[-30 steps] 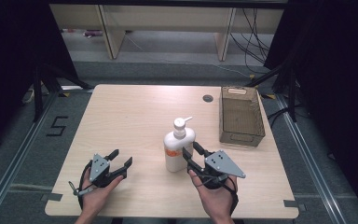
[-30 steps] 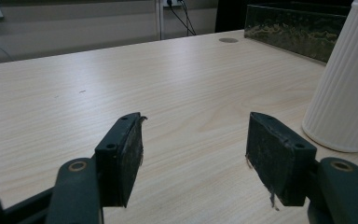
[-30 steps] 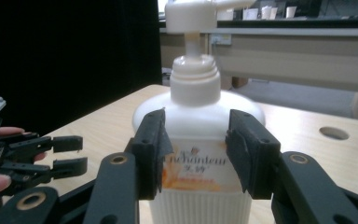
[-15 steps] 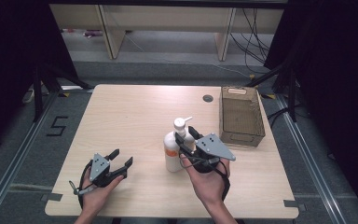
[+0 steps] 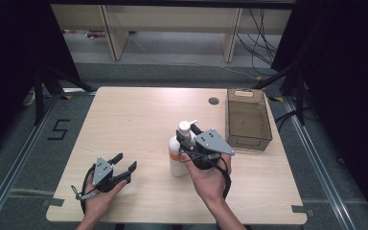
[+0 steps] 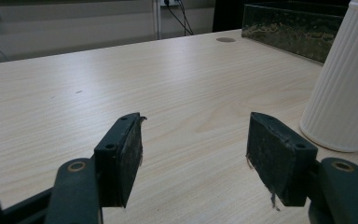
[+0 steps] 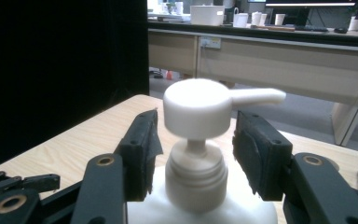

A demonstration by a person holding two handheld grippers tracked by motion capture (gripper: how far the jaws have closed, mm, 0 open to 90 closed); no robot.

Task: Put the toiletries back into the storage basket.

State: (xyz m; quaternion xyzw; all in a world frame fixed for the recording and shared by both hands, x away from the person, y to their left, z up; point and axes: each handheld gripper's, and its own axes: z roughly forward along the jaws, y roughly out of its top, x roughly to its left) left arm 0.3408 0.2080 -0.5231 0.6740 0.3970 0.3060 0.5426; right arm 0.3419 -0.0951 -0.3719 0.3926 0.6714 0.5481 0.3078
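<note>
Within the last second the right gripper (image 7: pixel 193 154) has moved up to the pump bottle (image 5: pixel 178 155), its open jaws now straddling the neck unclosed, ready to grasp, while the left gripper (image 5: pixel 124 165) idles open beside the bottle.

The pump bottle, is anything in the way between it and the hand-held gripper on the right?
No, nothing visible. The right hand-held gripper already has its open jaws either side of the pump bottle neck, just below the pump head, with small gaps on both sides.
</note>
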